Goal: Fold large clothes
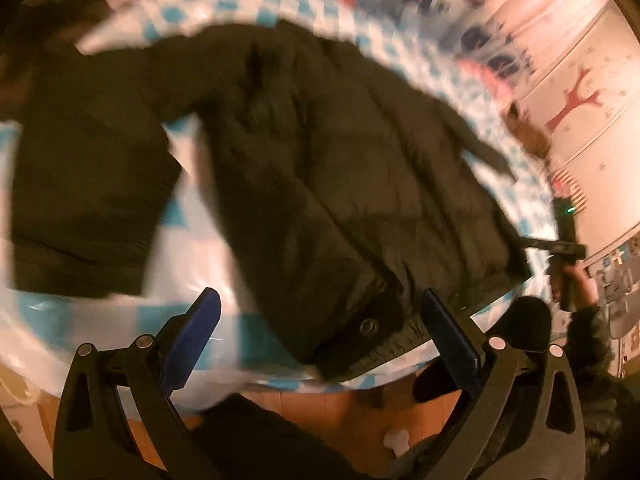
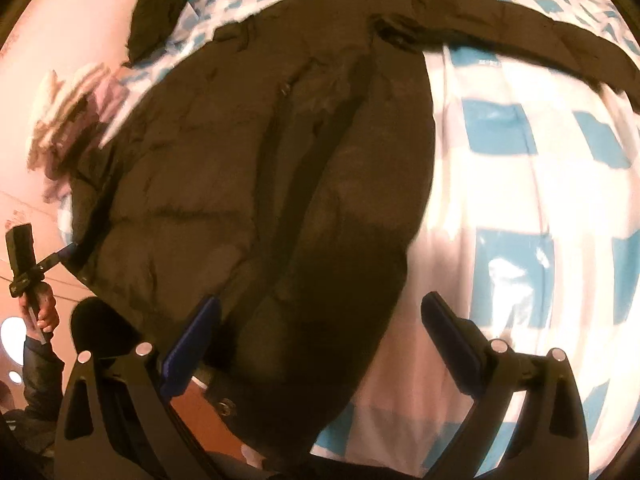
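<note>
The jacket [image 1: 320, 184], dark and padded, lies spread flat on a bed [image 2: 540, 208] covered in a blue-and-white checked sheet, straight ahead of both grippers. In the left wrist view, the left gripper [image 1: 320, 344] has its jaws spread wide with nothing between them, poised over the jacket's hem, where a round snap button [image 1: 368, 326] sits near the bed's near edge. One sleeve [image 1: 88, 184] stretches out to the left of this gripper, with a strip of bare sheet between it and the jacket body. Below the gripper, past the bed edge, is wooden floor [image 1: 340, 412].

In the right wrist view, the right gripper [image 2: 320, 344] is likewise spread wide and empty, over the hem. To its right lies a broad stretch of bare sheet; the other sleeve [image 2: 540, 32] runs across the far side. The picture is blurred, so whether either gripper touches the cloth cannot be told. Each view shows the opposite gripper at the jacket's side edge.
</note>
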`<state>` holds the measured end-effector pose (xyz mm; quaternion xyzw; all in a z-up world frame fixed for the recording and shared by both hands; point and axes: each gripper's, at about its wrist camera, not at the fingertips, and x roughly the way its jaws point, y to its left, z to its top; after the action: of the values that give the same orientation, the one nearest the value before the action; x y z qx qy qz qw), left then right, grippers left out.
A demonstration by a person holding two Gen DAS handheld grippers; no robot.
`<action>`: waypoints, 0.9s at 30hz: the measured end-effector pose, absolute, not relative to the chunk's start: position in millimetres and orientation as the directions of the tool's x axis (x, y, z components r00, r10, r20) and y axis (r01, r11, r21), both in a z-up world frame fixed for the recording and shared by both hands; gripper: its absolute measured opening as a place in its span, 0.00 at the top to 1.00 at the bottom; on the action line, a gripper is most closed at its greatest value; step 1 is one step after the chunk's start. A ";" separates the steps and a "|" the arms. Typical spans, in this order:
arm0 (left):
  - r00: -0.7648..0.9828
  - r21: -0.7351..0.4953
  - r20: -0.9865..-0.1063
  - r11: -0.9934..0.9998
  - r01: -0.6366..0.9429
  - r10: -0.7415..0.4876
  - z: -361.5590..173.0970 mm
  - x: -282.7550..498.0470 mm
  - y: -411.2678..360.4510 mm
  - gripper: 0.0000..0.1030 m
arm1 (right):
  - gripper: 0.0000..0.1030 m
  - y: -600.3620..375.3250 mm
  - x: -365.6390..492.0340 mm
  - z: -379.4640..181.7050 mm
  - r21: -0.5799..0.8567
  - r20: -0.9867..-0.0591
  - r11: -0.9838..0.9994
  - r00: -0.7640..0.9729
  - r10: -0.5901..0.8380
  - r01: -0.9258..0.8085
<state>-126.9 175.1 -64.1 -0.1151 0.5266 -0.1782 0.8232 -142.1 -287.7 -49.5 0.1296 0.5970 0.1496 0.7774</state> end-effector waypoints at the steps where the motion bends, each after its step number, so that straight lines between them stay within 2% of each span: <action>1: 0.351 -0.356 -0.852 0.921 0.156 -0.389 -75.0 -120.7 163.9 0.07 | 0.07 -288.2 -142.7 -55.5 0.407 -0.884 0.911 0.225 0.410 -0.062; 4: 0.292 -0.325 -0.890 0.936 0.132 -0.350 -88.6 -117.8 134.9 0.07 | 0.07 -278.1 -148.9 -59.4 0.445 -0.861 0.891 0.227 0.454 -0.094; 5: 0.292 -0.310 -0.895 0.941 0.137 -0.337 -91.6 -118.2 127.3 0.07 | 0.11 -272.0 -152.1 -59.5 0.427 -0.866 0.895 0.228 0.445 -0.124; 6: 0.299 -0.278 -0.901 0.948 0.154 -0.313 -91.4 -118.8 119.2 0.18 | 0.18 -265.1 -155.0 -60.1 0.380 -0.885 0.912 0.227 0.407 -0.155; 7: 0.307 -0.250 -0.907 0.954 0.164 -0.290 -89.0 -119.3 114.0 0.35 | 0.31 -262.5 -156.5 -58.8 0.337 -0.899 0.927 0.239 0.368 -0.164; 8: 0.307 -0.233 -0.912 0.959 0.163 -0.274 -85.6 -120.1 111.7 0.40 | 0.48 -260.4 -159.6 -53.6 0.304 -0.899 0.935 0.269 0.345 -0.184; 10: 0.318 -0.230 -0.909 0.961 0.156 -0.269 -75.7 -121.0 113.5 0.72 | 0.72 -259.7 -165.7 -42.7 0.315 -0.880 0.925 0.300 0.369 -0.212; 12: 0.351 -0.191 -0.908 0.972 0.135 -0.227 -54.1 -128.0 120.4 0.84 | 0.78 -259.0 -176.2 -27.8 0.314 -0.860 0.918 0.338 0.383 -0.241; 16: 0.398 -0.144 -0.901 0.984 0.105 -0.174 -22.2 -142.1 149.9 0.87 | 0.79 -247.0 -207.0 -7.2 0.351 -0.834 0.876 0.315 0.453 -0.331; 18: 0.393 -0.077 -0.913 0.993 0.093 -0.108 -15.8 -148.2 160.3 0.87 | 0.79 -233.6 -220.6 -11.6 0.338 -0.860 0.860 0.244 0.447 -0.382; 20: 0.330 0.009 -0.943 0.990 0.138 -0.037 -20.9 -148.5 158.1 0.84 | 0.55 -225.9 -227.6 -28.9 0.285 -0.918 0.861 0.139 0.372 -0.421; 21: 0.304 0.068 -0.953 0.983 0.171 0.013 -24.8 -149.6 156.0 0.75 | 0.48 -234.1 -227.5 -30.5 0.270 -0.925 0.873 0.144 0.353 -0.406; 22: 0.306 0.122 -0.950 0.976 0.178 0.063 -22.7 -150.7 158.1 0.56 | 0.37 -255.0 -222.5 -26.6 0.298 -0.910 0.887 0.175 0.376 -0.353; 23: 0.326 0.168 -0.940 0.971 0.172 0.104 -17.8 -150.3 158.2 0.47 | 0.34 -276.1 -217.6 -20.6 0.345 -0.885 0.888 0.210 0.415 -0.303; 24: 0.367 0.213 -0.919 0.966 0.148 0.146 -6.7 -150.9 163.5 0.32 | 0.33 -312.5 -210.0 -9.4 0.412 -0.838 0.886 0.292 0.460 -0.214; 25: 0.400 0.244 -0.899 0.963 0.115 0.180 4.1 -150.7 170.2 0.24 | 0.28 -338.0 -205.6 -2.4 0.437 -0.812 0.887 0.359 0.460 -0.147; 27: 0.445 0.274 -0.866 0.961 0.045 0.226 25.4 -146.4 185.9 0.17 | 0.15 -415.7 -193.5 5.9 0.561 -0.719 0.828 0.507 0.475 0.020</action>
<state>-146.4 185.9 25.4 0.1297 0.5240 0.0538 0.8401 -193.5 -415.7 5.9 0.2594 0.4770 0.1374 0.8284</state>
